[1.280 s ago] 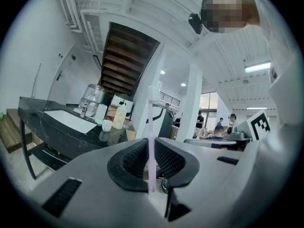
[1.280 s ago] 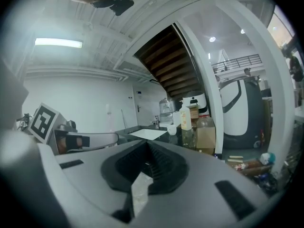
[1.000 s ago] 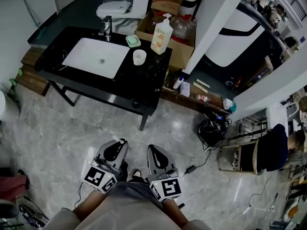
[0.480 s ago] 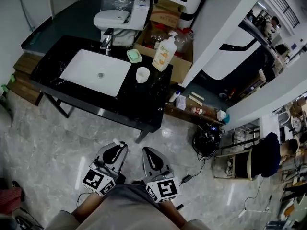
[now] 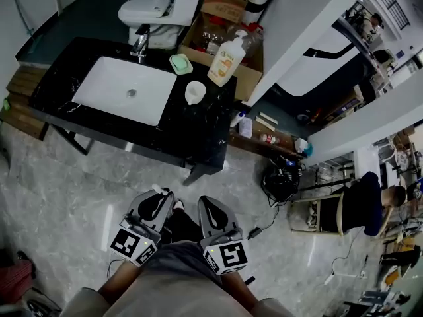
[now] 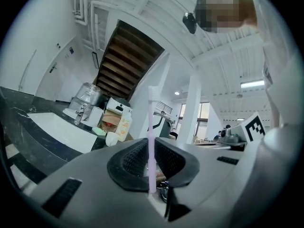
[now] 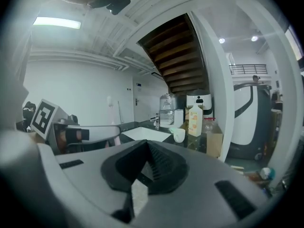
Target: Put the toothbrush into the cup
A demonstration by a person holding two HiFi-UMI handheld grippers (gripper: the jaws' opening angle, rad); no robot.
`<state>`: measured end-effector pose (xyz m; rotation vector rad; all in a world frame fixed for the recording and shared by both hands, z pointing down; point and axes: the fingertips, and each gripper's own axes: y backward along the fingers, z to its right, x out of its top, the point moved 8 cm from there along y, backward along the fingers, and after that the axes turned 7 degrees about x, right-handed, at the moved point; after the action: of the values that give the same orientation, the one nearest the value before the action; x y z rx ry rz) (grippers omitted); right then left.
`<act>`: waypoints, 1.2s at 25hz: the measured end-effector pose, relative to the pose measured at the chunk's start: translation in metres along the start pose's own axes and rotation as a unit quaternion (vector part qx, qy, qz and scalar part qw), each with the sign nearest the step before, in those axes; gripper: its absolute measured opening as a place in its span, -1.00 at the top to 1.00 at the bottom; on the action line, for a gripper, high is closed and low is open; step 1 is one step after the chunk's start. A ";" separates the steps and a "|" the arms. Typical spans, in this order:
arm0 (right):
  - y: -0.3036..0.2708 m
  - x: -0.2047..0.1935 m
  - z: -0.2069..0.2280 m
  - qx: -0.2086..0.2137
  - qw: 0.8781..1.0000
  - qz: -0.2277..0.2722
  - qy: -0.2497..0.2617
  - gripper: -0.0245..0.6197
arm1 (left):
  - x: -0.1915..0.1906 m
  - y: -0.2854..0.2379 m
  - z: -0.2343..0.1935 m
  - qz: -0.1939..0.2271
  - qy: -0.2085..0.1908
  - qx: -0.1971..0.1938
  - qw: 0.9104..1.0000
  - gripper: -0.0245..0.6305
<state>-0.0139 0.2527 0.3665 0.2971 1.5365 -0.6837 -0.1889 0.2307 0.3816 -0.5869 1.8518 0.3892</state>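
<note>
The left tool [image 6: 152, 161] is clenched on the toothbrush [image 6: 151, 127]. Its 2 dark ribbed pads press on the pale handle low down. The brush stands upright, and its white bristle head rises well above the jaws. The right tool [image 7: 145, 148] is clenched as well, its pads meeting at the tips with nothing between them.

In the head view both tools are held side by side close in front of the person. They are over the grey marbled floor [image 5: 79, 177], well apart from the black tabletop [image 5: 192, 134]. Each tool points roughly toward the tabletop.

The cup [image 5: 195, 92] is white and stands upright on the tabletop, just beside the right edge of the white sink [image 5: 122, 98]. A green soap dish [image 5: 180, 64] lies near it on the far side. A pump bottle [image 5: 225, 59] with an orange label stands to the cup's right, at the tabletop's back corner. The faucet [image 5: 139, 43] stands behind the sink. A cardboard box [image 5: 246, 79] sits just past the bottle, off the tabletop.

In the right gripper view the left tool shows at the left, with the toothbrush upright in it.
</note>
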 end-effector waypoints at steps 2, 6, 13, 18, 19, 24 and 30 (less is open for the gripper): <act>-0.005 -0.003 0.002 0.000 1.000 -0.004 -0.005 0.90 | 0.000 -0.005 -0.003 -0.004 -0.001 -0.005 1.000 0.79; -0.023 -0.004 0.008 0.006 1.000 0.001 -0.020 0.90 | 0.001 -0.016 -0.013 -0.013 -0.002 -0.007 1.000 0.79; -0.065 -0.003 0.035 0.026 0.999 0.005 -0.036 0.90 | -0.001 -0.055 -0.028 -0.039 -0.006 -0.004 0.999 0.79; -0.095 -0.004 0.062 0.034 0.998 -0.010 -0.051 0.90 | -0.004 -0.092 -0.039 -0.064 -0.008 -0.009 0.998 0.79; -0.100 -0.003 0.068 0.035 0.998 -0.011 -0.053 0.90 | -0.003 -0.100 -0.041 -0.066 -0.007 -0.010 0.998 0.79; -0.125 0.004 0.105 0.023 0.998 -0.006 -0.058 0.90 | 0.005 -0.143 -0.055 -0.065 -0.009 -0.017 0.998 0.79; -0.150 0.014 0.146 0.016 0.998 0.013 -0.067 0.90 | 0.015 -0.190 -0.068 -0.079 -0.019 -0.022 0.996 0.79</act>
<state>0.0167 0.0474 0.3954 0.2890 1.3922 -0.6945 -0.1379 0.0354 0.3934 -0.7464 1.7498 0.3336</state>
